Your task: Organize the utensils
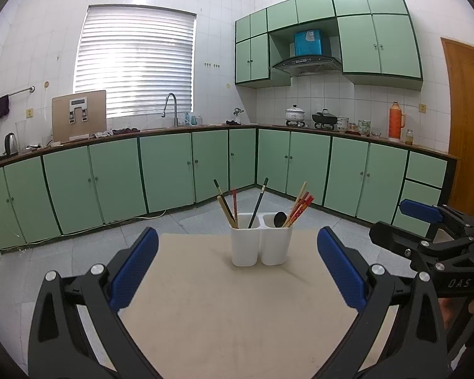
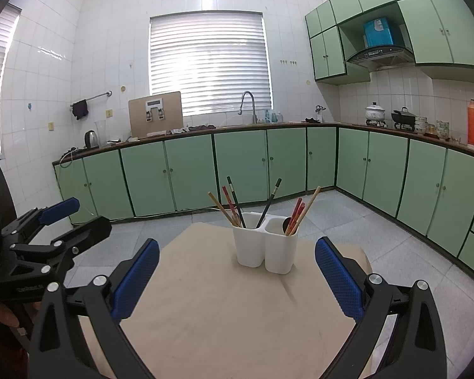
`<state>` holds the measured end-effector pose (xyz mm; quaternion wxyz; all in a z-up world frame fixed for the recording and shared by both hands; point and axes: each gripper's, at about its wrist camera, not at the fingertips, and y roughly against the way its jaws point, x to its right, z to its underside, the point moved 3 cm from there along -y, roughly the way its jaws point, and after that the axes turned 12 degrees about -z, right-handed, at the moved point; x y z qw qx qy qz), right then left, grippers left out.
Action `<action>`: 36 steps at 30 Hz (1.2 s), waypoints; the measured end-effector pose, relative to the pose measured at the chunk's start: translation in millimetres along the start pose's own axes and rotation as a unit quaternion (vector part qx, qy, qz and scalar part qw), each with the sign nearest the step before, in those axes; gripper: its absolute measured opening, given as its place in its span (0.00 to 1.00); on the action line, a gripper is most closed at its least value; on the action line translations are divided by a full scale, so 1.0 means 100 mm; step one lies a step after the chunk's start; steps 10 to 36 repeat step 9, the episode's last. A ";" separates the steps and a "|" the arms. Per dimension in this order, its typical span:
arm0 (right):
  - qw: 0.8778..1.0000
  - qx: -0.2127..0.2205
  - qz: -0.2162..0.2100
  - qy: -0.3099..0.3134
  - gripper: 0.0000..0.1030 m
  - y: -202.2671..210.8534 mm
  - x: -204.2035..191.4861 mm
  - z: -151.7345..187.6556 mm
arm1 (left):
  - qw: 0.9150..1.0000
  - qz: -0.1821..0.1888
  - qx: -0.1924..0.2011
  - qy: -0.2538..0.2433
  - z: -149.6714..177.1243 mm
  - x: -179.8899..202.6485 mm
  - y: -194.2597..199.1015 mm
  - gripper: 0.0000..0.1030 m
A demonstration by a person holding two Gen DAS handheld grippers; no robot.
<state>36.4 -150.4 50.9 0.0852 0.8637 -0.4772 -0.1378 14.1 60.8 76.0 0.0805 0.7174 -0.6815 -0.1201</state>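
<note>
Both tongs, left (image 1: 237, 271) and right (image 2: 237, 276), gape empty; white utensil holder (image 1: 260, 243) stands ahead, apart.

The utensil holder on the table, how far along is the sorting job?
Looks nearly done: chopsticks stand in the white utensil holder, left compartment; more chopsticks and a dark spoon in the right one. Nothing is in hand: left tool and right tool are open. No loose utensils show on the table.
</note>
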 end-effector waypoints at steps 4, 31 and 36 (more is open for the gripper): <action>1.000 -0.001 0.000 0.000 0.94 -0.01 0.01 0.00 | 1.000 -0.002 -0.001 -0.001 0.00 0.01 -0.01 0.95; 1.000 -0.001 0.000 -0.001 0.94 -0.01 0.02 0.00 | 1.000 -0.003 -0.002 -0.001 -0.01 0.01 -0.03 0.95; 1.000 -0.001 0.000 -0.001 0.94 -0.01 0.02 0.00 | 1.000 -0.003 -0.002 -0.001 -0.01 0.01 -0.03 0.95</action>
